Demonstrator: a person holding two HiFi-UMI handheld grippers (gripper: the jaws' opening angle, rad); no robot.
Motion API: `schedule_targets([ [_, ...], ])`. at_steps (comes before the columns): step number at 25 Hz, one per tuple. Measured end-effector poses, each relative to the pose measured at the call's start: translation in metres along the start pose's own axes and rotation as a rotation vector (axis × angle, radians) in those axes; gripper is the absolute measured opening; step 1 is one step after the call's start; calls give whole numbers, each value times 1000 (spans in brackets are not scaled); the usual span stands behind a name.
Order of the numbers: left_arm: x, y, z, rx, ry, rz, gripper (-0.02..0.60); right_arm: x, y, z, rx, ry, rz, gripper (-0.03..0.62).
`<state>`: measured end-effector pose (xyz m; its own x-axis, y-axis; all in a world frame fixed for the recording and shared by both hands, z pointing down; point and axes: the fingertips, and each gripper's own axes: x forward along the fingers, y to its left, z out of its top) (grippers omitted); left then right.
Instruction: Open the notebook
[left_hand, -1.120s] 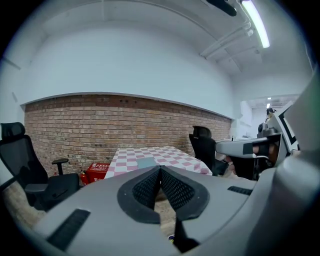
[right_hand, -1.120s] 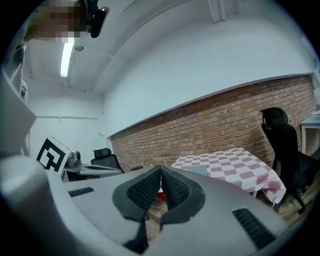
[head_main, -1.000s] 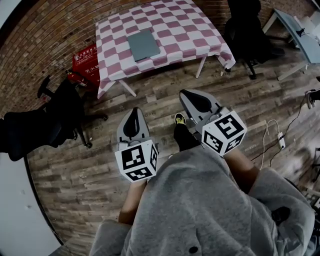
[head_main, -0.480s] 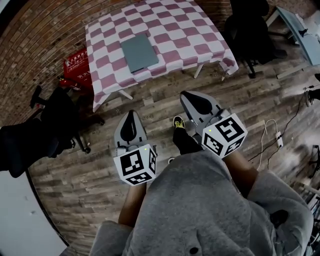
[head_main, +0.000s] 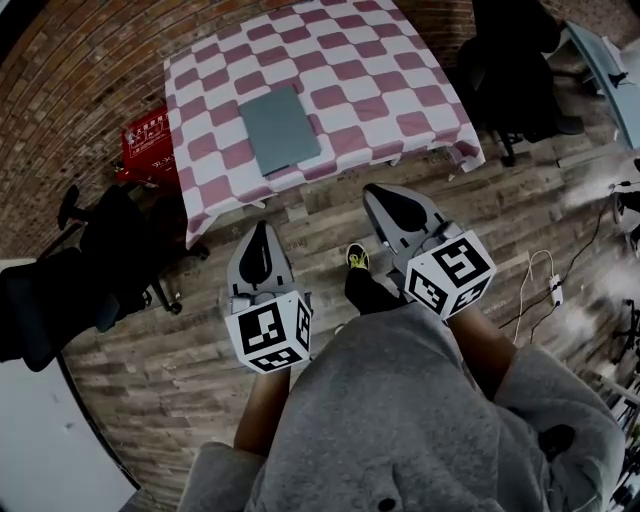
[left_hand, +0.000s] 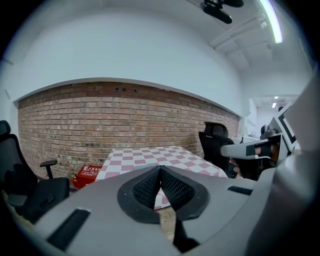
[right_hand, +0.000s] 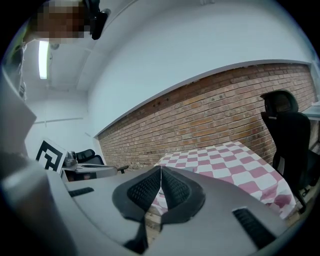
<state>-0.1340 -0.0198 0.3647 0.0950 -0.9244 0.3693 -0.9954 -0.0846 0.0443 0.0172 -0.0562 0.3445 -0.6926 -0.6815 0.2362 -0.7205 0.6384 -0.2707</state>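
A: Where is the notebook (head_main: 279, 130) lying?
B: It's lying closed on the checkered table (head_main: 400, 95), well apart from both grippers.
A: Jaws?
B: Left gripper (left_hand: 160, 172) and right gripper (right_hand: 161, 171) are both pressing their pads together, gripping nothing and hovering over the wood floor (head_main: 520, 200).

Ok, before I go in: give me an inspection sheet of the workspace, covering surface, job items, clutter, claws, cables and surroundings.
Surface: table under a pink and white checked cloth, ahead of the person.
Job's things: grey notebook lies closed and flat on the cloth, towards the near edge.
Clutter: nothing seen on the table besides the notebook.
Grippers: left claw shut, empty; right claw shut, empty; both over the floor, short of the table.
Cables: white cable with power strip on the floor at the right.
Surroundings: brick wall, wooden floor, red box beside the table, black chair left, another back right.
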Motion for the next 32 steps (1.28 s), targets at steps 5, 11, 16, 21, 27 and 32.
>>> schedule_targets([
  [5,23,0,5,-7,16,14,8,15,-19,6,11,9,12,25],
  [11,43,-4,14,-1,28,29,8,28,-38,17,18,0,31,26],
  [16,61,-9,21,11,37,35,8,40,-54,27,22,-6,48,25],
  [21,75,-12,29,15,37,48,8,50,-65,33,19,-4,69,25],
  [27,82,-9,37,17,25,80,8,58,-72,38,16,-8,97,25],
  [32,79,-4,41,22,15,111,9,60,-71,42,10,-20,118,25],
])
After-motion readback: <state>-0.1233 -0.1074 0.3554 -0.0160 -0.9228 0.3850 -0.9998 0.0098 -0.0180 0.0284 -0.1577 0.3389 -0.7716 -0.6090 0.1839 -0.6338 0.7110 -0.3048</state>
